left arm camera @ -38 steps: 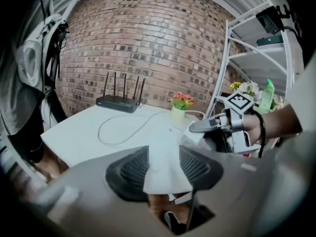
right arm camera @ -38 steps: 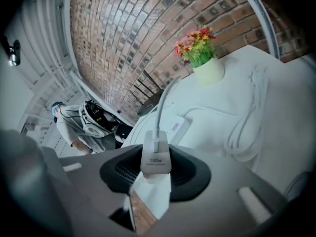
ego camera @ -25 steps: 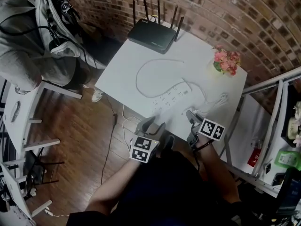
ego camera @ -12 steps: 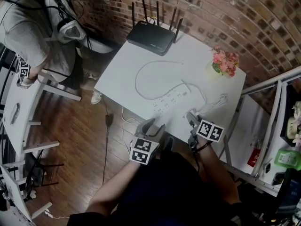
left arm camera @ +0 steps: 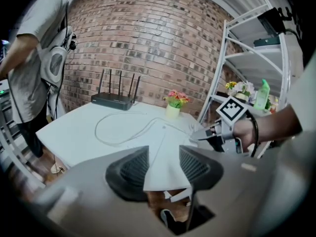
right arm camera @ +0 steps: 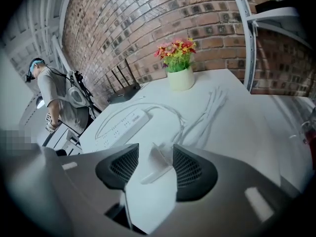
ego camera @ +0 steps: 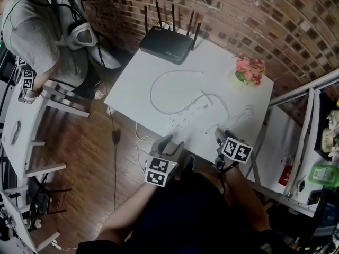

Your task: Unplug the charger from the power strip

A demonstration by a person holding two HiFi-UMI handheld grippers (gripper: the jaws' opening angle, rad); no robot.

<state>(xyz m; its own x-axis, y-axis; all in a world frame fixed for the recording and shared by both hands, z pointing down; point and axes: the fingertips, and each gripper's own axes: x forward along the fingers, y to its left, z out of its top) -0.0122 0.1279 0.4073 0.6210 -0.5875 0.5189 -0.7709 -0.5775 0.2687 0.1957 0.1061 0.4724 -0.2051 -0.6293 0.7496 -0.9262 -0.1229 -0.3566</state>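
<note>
The white power strip (ego camera: 189, 114) lies mid-table with its cord looping toward the back, and shows again in the right gripper view (right arm camera: 124, 125). The small white charger (right arm camera: 151, 168) rests on the table between the jaws of my right gripper (right arm camera: 155, 154). Those jaws have just been opening and stand wide, with the pads not pressing on it. In the head view the right gripper (ego camera: 219, 136) sits near the table's front edge, and the charger's cable (ego camera: 241, 113) trails to the right. My left gripper (ego camera: 168, 144) hovers open at the front edge with nothing in it (left arm camera: 163, 154).
A black router (ego camera: 165, 40) stands at the table's back edge. A pot of pink flowers (ego camera: 249, 71) is at the back right corner. A metal shelf rack (ego camera: 312, 136) stands to the right. A person (ego camera: 39, 33) stands beside a second desk (ego camera: 21, 136) at the left.
My right gripper's jaws have opened wider and the hand has shifted slightly with a roll. The charger now lies loose on the table. The left gripper has stayed still.
</note>
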